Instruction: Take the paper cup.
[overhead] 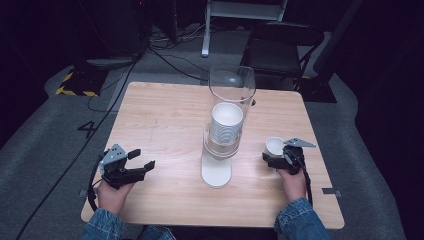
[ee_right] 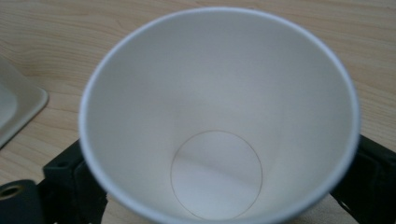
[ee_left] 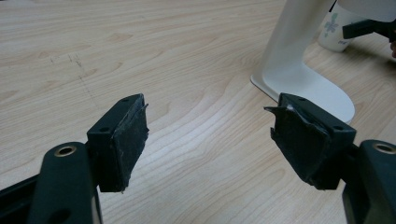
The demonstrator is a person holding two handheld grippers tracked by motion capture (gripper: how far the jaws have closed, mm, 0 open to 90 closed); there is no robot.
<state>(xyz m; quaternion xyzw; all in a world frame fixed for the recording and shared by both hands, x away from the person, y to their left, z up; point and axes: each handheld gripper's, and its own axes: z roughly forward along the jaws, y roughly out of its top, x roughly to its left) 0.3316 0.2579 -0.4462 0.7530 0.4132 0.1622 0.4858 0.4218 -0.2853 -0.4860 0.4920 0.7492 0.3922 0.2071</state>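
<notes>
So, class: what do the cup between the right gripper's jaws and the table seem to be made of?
Cup: probably paper, matt white, with a thin rolled rim and a seamed round base disc inside. Table: wood or wood-look laminate, pale and smooth, with printed-looking grain lines; which of the two cannot be told.

White paper cup (ee_right: 219, 116) seen from above, its empty inside and round bottom visible, standing between the black jaws of the right gripper (ee_right: 219, 186), light wooden counter (ee_right: 56, 42) beneath, white base edge (ee_right: 16, 112) at left.
</notes>
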